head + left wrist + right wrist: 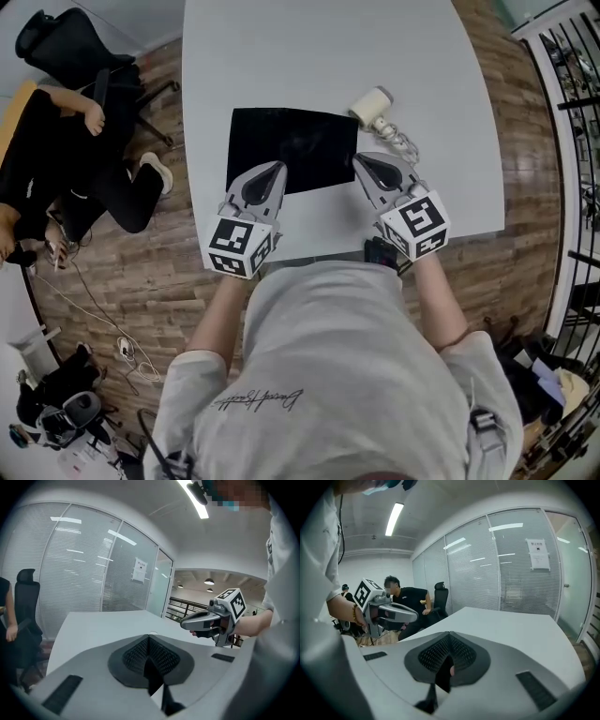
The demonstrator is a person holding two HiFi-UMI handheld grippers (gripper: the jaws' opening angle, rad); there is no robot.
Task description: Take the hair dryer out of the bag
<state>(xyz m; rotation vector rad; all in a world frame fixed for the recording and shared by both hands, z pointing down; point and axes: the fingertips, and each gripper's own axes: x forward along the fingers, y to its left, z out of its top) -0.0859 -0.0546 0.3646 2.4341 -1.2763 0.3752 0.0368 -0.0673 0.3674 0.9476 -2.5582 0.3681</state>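
The black bag (291,148) lies flat on the white table (328,37). A cream hair dryer (372,107) rests on the table just past the bag's far right corner, its cord (401,142) trailing toward me. My left gripper (278,167) hovers over the bag's near left edge, jaws shut and empty. My right gripper (359,161) hovers beside the bag's near right corner, also shut with nothing held. In the left gripper view my own jaws (149,637) meet tip to tip, with the right gripper (183,624) off to the side. The right gripper view shows its jaws (449,633) closed.
A person in black (56,141) sits on an office chair (66,47) left of the table. Cables (122,352) and gear lie on the wooden floor at the lower left. A black railing (572,141) runs along the right. Glass partition walls (511,564) stand beyond the table.
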